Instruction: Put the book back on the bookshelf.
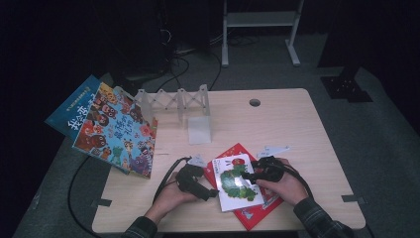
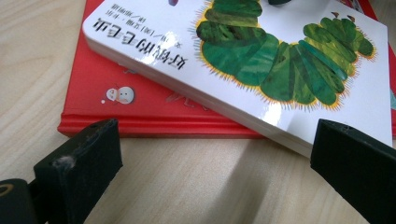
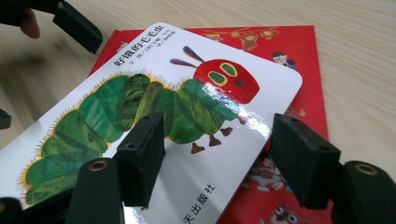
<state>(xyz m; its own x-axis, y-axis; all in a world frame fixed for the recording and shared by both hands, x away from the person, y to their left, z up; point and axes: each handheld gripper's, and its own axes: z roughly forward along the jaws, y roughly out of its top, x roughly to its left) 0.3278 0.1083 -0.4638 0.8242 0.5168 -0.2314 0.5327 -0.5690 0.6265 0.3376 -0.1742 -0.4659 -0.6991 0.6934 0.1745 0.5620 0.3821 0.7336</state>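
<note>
A white board book with a green caterpillar lies askew on a red book near the table's front edge. My right gripper stands open over the white book's right side: one jaw is over the cover and the other is past the book's edge, above the red cover. My left gripper is open on the bare table just left of the books. It points at their near corner with nothing between its jaws.
A clear plastic book rack and a translucent block stand at the table's back middle. Two colourful picture books overhang the left edge. A cable hole sits at the back. Cables trail from both grippers.
</note>
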